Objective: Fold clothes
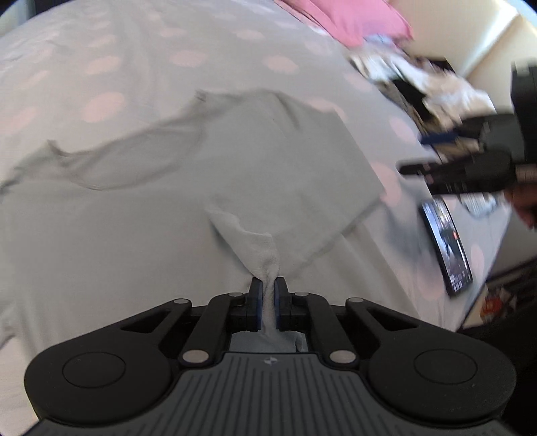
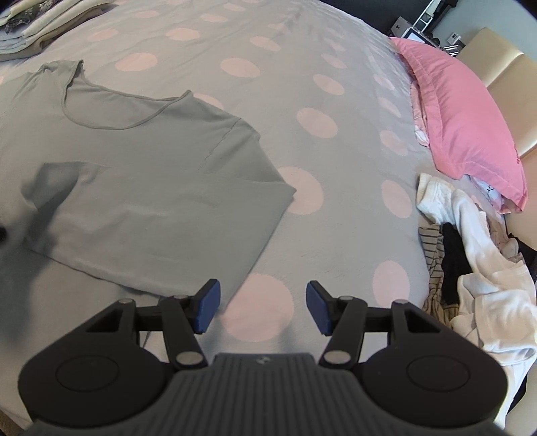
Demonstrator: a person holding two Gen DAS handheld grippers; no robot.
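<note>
Grey T-shirt spread on a polka-dot bed, one gripper pinching it.

Left wrist view: the left gripper (image 1: 267, 285) is clenched on a bunched fold of the grey T-shirt (image 1: 268, 161), which lies across the bed (image 1: 100, 67); the right gripper (image 1: 436, 167) hovers blurred near the bed's right edge, above a phone (image 1: 446, 244). Right wrist view: the right gripper (image 2: 263, 303) stands released over bare sheet, just beside the T-shirt's (image 2: 151, 187) sleeve; unfolded clothes (image 2: 476, 268) and a pink pillow (image 2: 463, 124) line the right edge, folded clothes (image 2: 40, 20) sit at the far left corner.
</note>
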